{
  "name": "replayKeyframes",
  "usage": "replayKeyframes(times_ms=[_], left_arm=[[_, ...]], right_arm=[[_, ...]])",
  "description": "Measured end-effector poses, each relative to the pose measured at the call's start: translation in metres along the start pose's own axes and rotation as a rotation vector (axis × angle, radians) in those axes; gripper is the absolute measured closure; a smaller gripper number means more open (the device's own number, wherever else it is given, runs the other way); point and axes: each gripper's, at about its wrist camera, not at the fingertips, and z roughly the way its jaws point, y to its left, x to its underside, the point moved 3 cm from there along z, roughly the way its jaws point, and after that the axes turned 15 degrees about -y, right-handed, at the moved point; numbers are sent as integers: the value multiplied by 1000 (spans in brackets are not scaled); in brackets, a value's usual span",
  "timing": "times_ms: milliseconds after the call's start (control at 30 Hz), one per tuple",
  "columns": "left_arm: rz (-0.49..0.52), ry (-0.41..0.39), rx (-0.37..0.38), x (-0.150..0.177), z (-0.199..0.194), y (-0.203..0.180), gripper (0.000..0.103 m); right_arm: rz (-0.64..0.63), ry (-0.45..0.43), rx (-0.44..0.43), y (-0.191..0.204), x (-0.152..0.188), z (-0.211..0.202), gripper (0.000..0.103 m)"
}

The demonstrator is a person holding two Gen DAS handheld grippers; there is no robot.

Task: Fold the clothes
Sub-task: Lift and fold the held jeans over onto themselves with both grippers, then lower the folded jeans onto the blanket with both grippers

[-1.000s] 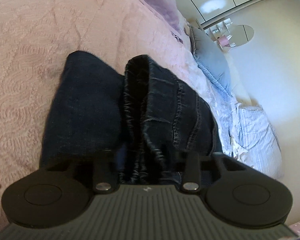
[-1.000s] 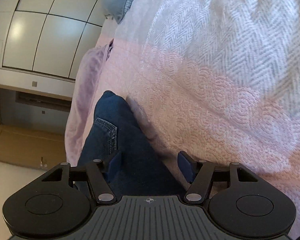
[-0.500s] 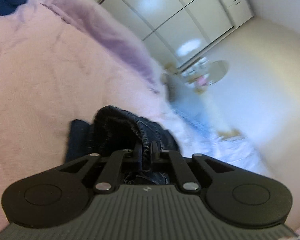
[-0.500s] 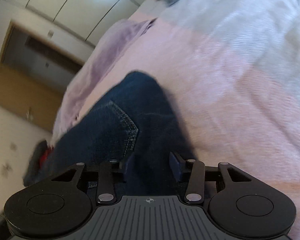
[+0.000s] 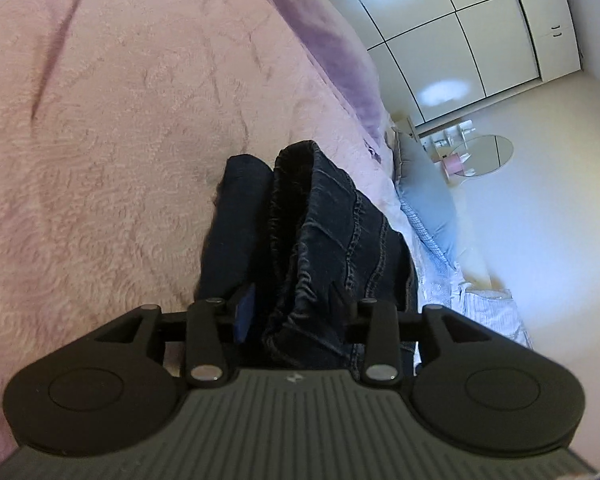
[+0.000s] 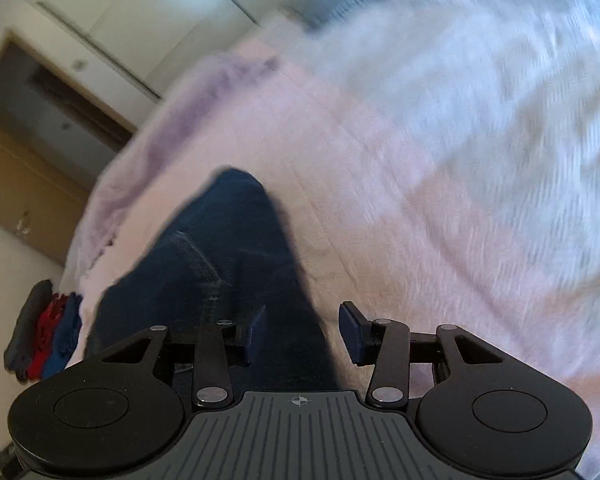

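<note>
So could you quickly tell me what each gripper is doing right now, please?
Left gripper: open, fingers straddling the bunched waistband of the jeans, not clamped.
Right gripper: open, over the jeans on the pink bedspread, holding nothing.

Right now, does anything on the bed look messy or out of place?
The jeans are bunched rather than flat: the waistband stands up in a crumpled ridge between the open left gripper fingers. The bedspread shows a few creases. Nothing looks spilled or damaged; the right view is blurred.
</note>
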Motion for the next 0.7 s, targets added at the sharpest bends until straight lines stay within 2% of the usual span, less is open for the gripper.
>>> replayKeyframes(times_ms=[167, 233, 300, 433, 533, 567, 600, 633, 700], left_arm=[[16, -40, -16, 1, -19, -9, 70], [3, -53, -29, 4, -29, -9, 70], [-9, -65, -42, 8, -39, -8, 70], [-43, -87, -66, 16, -57, -4, 70], [-80, -102, -81, 18, -62, 2, 70], [-94, -108, -85, 19, -63, 4, 70], [-107, -114, -88, 19, -63, 6, 70], [-123, -119, -85, 19, -63, 6, 70], [-148, -127, -75, 20, -63, 5, 70]], right_arm=[[-615, -111, -258, 77, 26, -44, 59], [-856, -116, -388, 107, 54, -56, 59], [-1025, -101, -486, 125, 81, -59, 59], [-1302, -116, -532, 142, 129, -54, 59], [-1436, -156, -510, 147, 156, -47, 59], [-1464, -176, -502, 147, 161, -44, 67], [-1429, -175, -494, 149, 159, -41, 92], [-1373, -168, -486, 150, 154, -39, 92], [-1093, -122, -470, 146, 125, -33, 96]])
